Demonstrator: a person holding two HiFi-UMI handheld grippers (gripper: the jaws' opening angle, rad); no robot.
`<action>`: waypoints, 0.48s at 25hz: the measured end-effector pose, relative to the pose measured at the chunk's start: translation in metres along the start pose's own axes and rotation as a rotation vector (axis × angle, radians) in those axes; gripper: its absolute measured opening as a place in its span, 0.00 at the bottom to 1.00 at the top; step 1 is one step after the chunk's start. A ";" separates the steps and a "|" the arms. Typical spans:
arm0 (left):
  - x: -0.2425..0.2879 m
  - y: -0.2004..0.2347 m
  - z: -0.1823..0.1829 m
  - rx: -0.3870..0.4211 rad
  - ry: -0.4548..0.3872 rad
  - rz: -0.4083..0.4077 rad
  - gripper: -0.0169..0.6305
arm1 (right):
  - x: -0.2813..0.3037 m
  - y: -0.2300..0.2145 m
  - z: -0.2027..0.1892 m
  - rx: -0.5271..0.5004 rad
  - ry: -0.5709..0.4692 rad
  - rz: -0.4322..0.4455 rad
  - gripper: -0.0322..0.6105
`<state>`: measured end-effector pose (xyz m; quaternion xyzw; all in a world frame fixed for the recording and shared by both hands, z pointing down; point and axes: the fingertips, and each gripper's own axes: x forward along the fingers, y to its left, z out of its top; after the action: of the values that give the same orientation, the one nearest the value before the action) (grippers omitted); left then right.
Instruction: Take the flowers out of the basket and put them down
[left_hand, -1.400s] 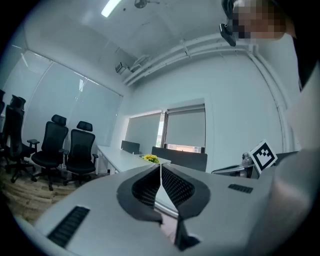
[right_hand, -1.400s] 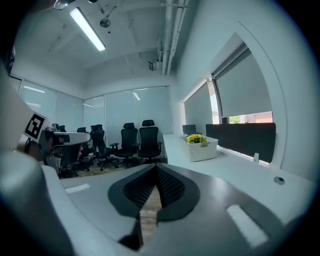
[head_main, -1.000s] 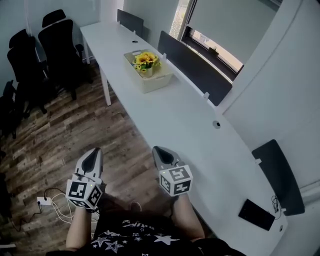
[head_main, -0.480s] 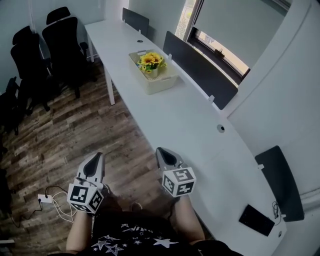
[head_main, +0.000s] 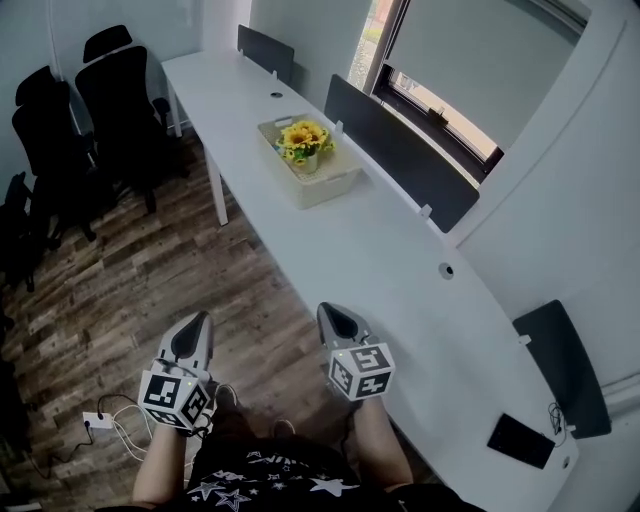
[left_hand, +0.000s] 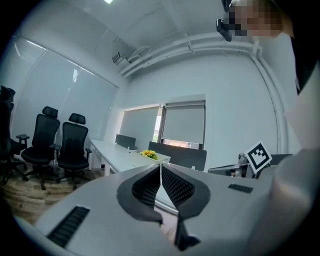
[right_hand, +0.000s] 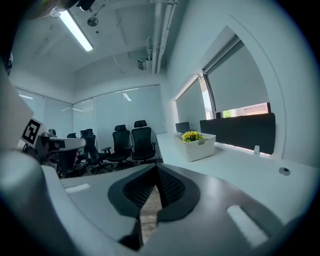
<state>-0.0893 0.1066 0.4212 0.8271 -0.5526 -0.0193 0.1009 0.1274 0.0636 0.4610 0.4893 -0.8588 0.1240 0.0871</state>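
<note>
At six o'clock, nearest: the left grey hand-held gripper (head_main: 198, 325) and the right grey hand-held gripper (head_main: 330, 315), each with jaws pressed together on nothing, above the wood-plank floor (head_main: 150, 260). At twelve o'clock, well apart: the yellow flowers (head_main: 303, 138) stand in the cream plastic basket (head_main: 330, 185) on the long white table (head_main: 380, 260). Step, as judged: the approach. Next: close in along the table's edge and part the jaws. The black office chairs (head_main: 110, 100), at ten o'clock, leave the way free.
</note>
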 end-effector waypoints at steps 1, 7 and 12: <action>0.005 0.006 0.001 -0.004 0.002 -0.012 0.05 | 0.005 -0.001 0.002 0.002 0.001 -0.016 0.05; 0.037 0.045 0.012 -0.019 0.005 -0.080 0.05 | 0.036 0.000 0.016 0.010 -0.003 -0.100 0.05; 0.051 0.094 0.028 -0.022 -0.013 -0.105 0.05 | 0.073 0.015 0.042 -0.018 -0.027 -0.141 0.05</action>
<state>-0.1584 0.0209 0.4157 0.8536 -0.5089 -0.0362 0.1053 0.0762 -0.0007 0.4390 0.5496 -0.8243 0.1031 0.0885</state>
